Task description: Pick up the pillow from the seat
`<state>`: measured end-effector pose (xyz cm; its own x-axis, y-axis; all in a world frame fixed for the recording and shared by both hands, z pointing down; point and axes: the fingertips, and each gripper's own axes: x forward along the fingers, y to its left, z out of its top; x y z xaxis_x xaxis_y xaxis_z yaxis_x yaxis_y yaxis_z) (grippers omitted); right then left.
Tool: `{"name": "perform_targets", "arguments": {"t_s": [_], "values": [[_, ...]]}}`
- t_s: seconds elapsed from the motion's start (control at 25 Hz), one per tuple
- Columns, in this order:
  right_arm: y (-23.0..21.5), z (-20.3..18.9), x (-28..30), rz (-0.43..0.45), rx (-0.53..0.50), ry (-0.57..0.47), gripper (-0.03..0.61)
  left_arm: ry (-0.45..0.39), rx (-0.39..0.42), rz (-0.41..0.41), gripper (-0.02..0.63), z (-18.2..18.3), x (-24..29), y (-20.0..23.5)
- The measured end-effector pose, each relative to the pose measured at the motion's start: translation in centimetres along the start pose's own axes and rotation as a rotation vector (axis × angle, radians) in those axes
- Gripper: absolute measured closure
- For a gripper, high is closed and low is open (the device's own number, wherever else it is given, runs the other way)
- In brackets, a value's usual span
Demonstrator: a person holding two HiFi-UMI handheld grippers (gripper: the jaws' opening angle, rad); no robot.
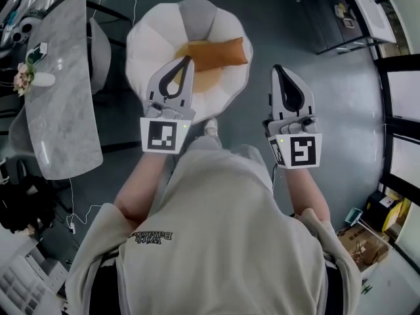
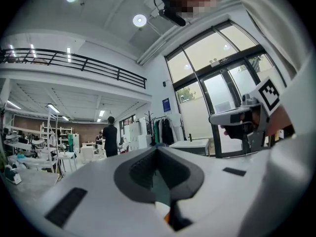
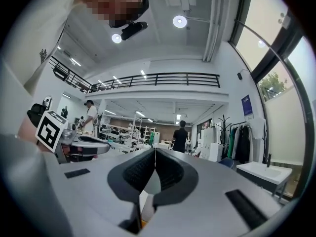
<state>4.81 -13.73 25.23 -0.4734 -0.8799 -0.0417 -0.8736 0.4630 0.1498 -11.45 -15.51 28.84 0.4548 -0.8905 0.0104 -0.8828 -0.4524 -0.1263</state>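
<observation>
An orange pillow (image 1: 215,53) lies across a round white seat (image 1: 152,37) on the floor ahead of me. My left gripper (image 1: 188,59) is shut with nothing in it. Its tip overlaps the pillow's left end in the head view, but it is held up high. In the left gripper view the left gripper (image 2: 157,149) looks level across the room, not at the seat. My right gripper (image 1: 277,68) is shut and empty, to the right of the seat over bare floor. In its own view the right gripper (image 3: 155,149) has its pads meeting.
A marble table (image 1: 62,77) with a small vase of flowers (image 1: 29,77) stands at the left, with a grey chair (image 1: 100,44) behind it. Cardboard boxes (image 1: 387,218) sit at the lower right. A person in black (image 3: 181,137) stands far off in the room.
</observation>
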Motion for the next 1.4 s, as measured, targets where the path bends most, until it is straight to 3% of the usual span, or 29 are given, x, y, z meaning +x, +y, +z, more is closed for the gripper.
{"name": "perform_targets", "arguments": {"t_s": [0.48, 0.96, 1.4], "values": [[-2.5, 0.3, 3.5, 0.083, -0.021, -0.019, 0.569, 0.002, 0.008, 0.083, 0.603, 0.4, 2.0, 1.1], [-7.4, -3.0, 7.8, 0.307, 0.021, -0.011, 0.569, 0.078, -0.005, 0.289, 0.604, -0.8, 6.0, 0.1], [-8.0, -4.0, 9.5, 0.421, 0.008, 0.012, 0.569, 0.086, 0.003, 0.326, 0.603, -0.5, 8.4, -0.8]]}}
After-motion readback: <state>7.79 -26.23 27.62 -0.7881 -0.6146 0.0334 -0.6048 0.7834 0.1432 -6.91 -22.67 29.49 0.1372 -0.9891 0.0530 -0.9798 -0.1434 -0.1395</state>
